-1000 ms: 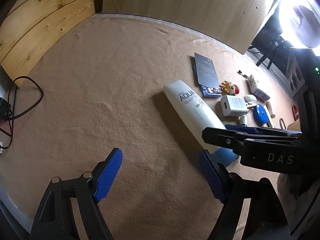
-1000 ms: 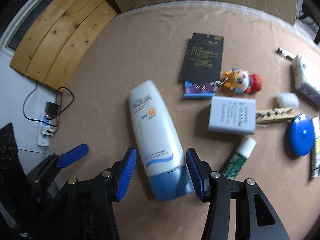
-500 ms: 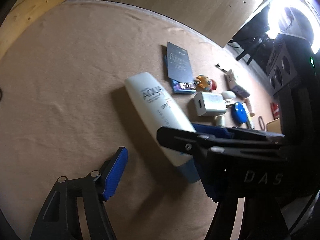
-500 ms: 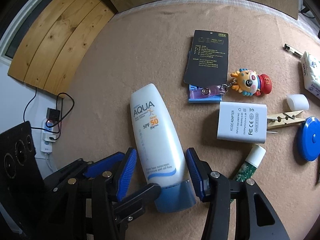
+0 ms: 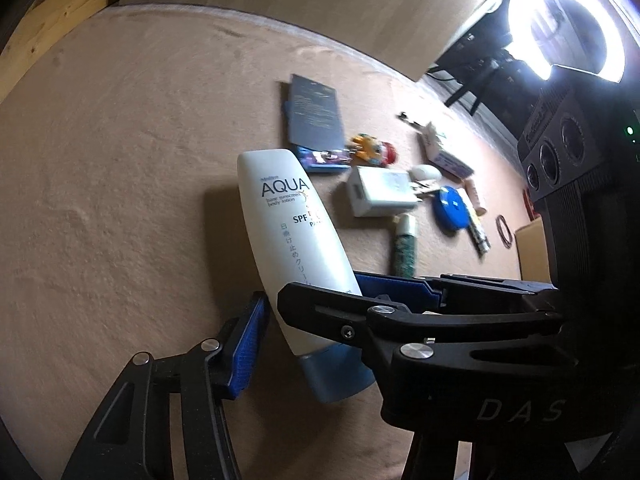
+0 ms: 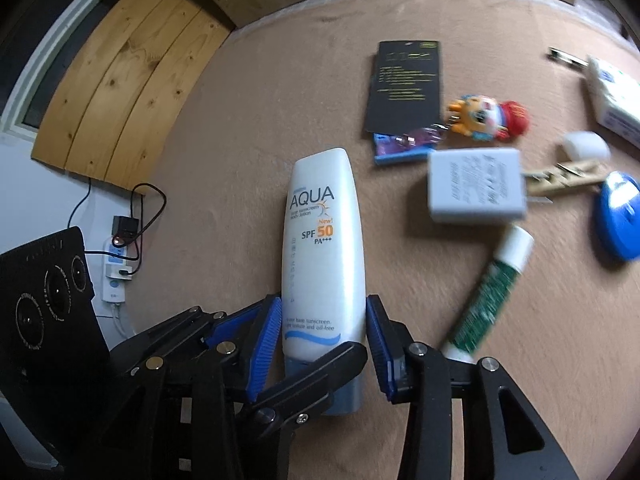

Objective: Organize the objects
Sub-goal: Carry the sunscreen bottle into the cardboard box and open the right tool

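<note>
A white AQUA sunscreen tube (image 6: 322,248) with a blue cap lies on the tan cloth, cap end toward me; it also shows in the left wrist view (image 5: 294,252). My right gripper (image 6: 322,344) straddles its lower end, blue pads against both sides, shut on it. My left gripper (image 5: 320,340) is at the same end; its left pad (image 5: 248,344) is close to the tube, and its right finger is hidden behind the right gripper. I cannot tell whether it grips.
Right of the tube lie a black card (image 6: 406,84), a toy keychain (image 6: 488,116), a white charger (image 6: 476,186), a green tube (image 6: 490,292), a clothespin (image 6: 568,176), a blue disc (image 6: 620,216) and a white box (image 6: 612,96). A power strip (image 6: 116,264) is at the left.
Both grippers have closed in around the tube's cap end. The left gripper moved right toward the tube, and the right gripper's pads narrowed onto its sides.
</note>
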The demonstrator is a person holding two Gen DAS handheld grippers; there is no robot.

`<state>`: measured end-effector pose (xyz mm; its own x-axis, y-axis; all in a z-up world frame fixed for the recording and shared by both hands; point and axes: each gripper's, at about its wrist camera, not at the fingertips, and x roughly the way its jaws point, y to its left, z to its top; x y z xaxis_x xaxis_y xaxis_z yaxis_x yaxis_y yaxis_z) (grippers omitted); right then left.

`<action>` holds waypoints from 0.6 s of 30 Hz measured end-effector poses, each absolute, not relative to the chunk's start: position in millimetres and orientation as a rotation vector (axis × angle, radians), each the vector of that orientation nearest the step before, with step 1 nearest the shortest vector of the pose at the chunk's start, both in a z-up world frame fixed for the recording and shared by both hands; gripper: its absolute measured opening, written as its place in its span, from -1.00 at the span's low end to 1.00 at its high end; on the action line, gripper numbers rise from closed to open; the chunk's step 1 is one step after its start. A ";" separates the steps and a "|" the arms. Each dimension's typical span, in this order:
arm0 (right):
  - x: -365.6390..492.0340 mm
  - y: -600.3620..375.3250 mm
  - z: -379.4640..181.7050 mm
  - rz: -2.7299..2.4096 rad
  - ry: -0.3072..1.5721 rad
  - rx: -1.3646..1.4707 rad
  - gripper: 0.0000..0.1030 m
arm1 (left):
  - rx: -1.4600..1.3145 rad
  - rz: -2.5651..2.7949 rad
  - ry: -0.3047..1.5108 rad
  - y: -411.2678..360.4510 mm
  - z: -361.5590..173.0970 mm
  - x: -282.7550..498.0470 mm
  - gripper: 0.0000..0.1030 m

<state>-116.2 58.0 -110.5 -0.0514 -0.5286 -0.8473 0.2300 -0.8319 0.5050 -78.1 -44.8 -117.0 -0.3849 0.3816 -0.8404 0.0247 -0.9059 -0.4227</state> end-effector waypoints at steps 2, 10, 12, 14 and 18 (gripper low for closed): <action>-110.2 69.2 -103.6 -1.951 -0.338 1.702 -0.23 | -1.573 2.391 -0.523 -34.8 -108.5 -73.3 0.11; -81.6 143.5 -65.4 -2.103 -0.449 1.626 -0.23 | -1.448 2.367 -0.380 36.0 -69.6 -67.7 0.11; -73.4 168.4 -57.4 -2.147 -0.488 1.617 -0.23 | -1.419 2.347 -0.345 58.4 -61.4 -66.0 0.11; -64.0 193.9 -50.7 -2.194 -0.525 1.611 -0.23 | -1.393 2.315 -0.310 83.4 -55.3 -66.1 0.11; -44.0 246.3 -38.9 -2.296 -0.596 1.602 -0.23 | -1.340 2.242 -0.243 136.1 -44.4 -63.2 0.11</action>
